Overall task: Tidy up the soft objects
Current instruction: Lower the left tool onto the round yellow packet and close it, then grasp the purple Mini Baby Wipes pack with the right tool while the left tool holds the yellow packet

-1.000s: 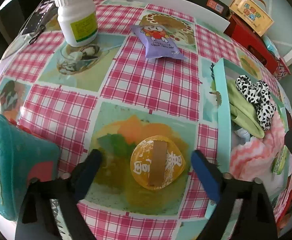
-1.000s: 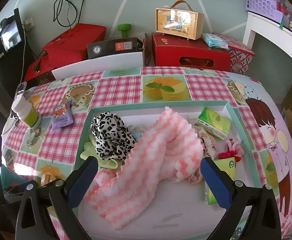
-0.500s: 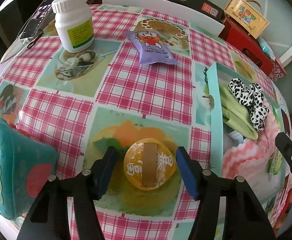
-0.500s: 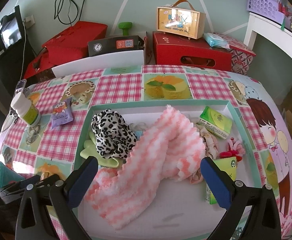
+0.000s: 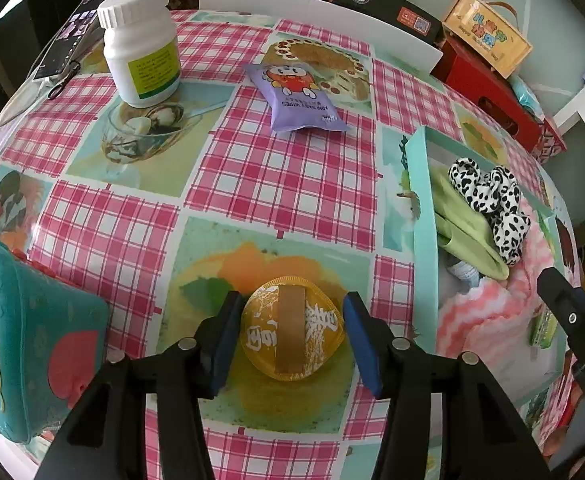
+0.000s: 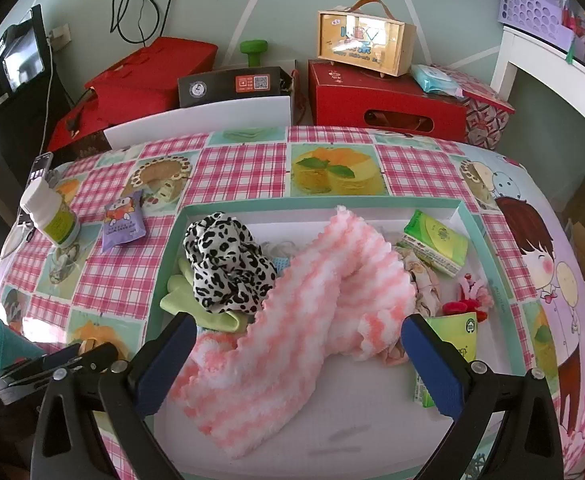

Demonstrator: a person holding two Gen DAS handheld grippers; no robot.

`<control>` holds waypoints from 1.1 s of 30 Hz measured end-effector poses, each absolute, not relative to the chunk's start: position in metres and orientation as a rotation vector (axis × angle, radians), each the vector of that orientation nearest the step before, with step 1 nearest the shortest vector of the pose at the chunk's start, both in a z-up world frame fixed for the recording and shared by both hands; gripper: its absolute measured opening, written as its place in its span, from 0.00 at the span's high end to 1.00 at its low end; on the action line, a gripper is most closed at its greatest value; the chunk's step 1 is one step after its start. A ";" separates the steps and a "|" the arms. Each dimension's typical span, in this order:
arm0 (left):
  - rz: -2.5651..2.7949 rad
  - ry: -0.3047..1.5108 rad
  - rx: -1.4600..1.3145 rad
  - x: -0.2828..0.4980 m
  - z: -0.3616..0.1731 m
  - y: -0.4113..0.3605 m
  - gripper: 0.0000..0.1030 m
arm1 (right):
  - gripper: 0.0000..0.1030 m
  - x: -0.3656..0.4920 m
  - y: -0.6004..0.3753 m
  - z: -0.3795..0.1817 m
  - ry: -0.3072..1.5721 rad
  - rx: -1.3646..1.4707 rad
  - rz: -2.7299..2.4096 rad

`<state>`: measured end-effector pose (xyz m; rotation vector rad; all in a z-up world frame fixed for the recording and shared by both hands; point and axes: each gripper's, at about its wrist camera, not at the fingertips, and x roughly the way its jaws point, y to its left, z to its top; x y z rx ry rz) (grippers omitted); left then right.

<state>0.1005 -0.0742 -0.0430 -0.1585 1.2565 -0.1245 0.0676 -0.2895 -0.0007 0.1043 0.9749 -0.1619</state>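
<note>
- The round yellow packet (image 5: pixel 291 328) lies flat on the table (image 5: pixel 276 184), right between the two fingers of the left gripper (image 5: pixel 291 338).
- Those fingers have just been closing in on it. The left blue pad (image 5: pixel 223 344) looks to be at the packet's edge, and the right pad (image 5: pixel 359 344) seems a tiny bit off it (so I would not call it squeezed yet).
- The packet is almost a circle, with a brown strip down its middle that points away from the gripper. The fingers come at it from the two sides of that strip.
- It looks shiny and crinkly, like thin plastic wrap, and puffy in the middle. I think it will squash a little when pinched.
- The left gripper is the near one. The right gripper (image 6: pixel 304 360) hangs over the tray (image 6: pixel 488 248), its fingers wide apart and holding nothing.
- The tray sits to the right of the packet, close by. In it are a fluffy pink and white cloth (image 6: pixel 292 320), a spotted black and white scrunchie (image 6: pixel 224 260), something soft and green (image 6: pixel 208 312) and green tissue packs (image 6: pixel 436 244).
- Still out on the table are a purple wipes pack (image 5: pixel 298 98) (soft and pillowy) and a hard white bottle (image 5: pixel 142 44).
- My guess: pinch the packet, lift it, and carry it right to the tray.
</note>
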 end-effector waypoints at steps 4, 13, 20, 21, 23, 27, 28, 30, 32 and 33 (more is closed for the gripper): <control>-0.125 1.255 -0.174 0.102 -0.042 -0.072 0.49 | 0.00 0.068 -0.290 -0.001 0.974 0.104 -0.162; -0.124 1.223 -0.177 0.110 -0.034 -0.072 0.49 | 0.00 0.068 -0.284 0.000 0.970 0.093 -0.141; -0.138 1.174 -0.183 0.120 -0.016 -0.068 0.49 | 0.00 0.067 -0.268 0.003 0.931 0.034 -0.135; -0.138 1.162 -0.183 0.121 -0.012 -0.066 0.49 | 0.00 0.066 -0.266 0.003 0.927 0.026 -0.131; -0.134 1.139 -0.179 0.125 -0.005 -0.063 0.49 | 0.00 0.066 -0.259 0.004 0.918 -0.001 -0.117; -0.116 1.104 -0.185 0.130 0.006 -0.051 0.49 | 0.00 0.066 -0.248 0.006 0.904 -0.040 -0.120; -0.113 1.098 -0.191 0.131 0.008 -0.048 0.49 | 0.00 0.066 -0.247 0.005 0.905 -0.034 -0.113; -0.103 1.081 -0.204 0.133 0.013 -0.038 0.49 | 0.00 0.069 -0.247 0.003 0.923 0.000 -0.084; -0.093 1.065 -0.212 0.135 0.017 -0.032 0.49 | 0.00 0.069 -0.246 0.001 0.934 0.019 -0.071; -0.086 1.057 -0.220 0.136 0.019 -0.028 0.49 | 0.00 0.069 -0.245 0.001 0.936 0.021 -0.067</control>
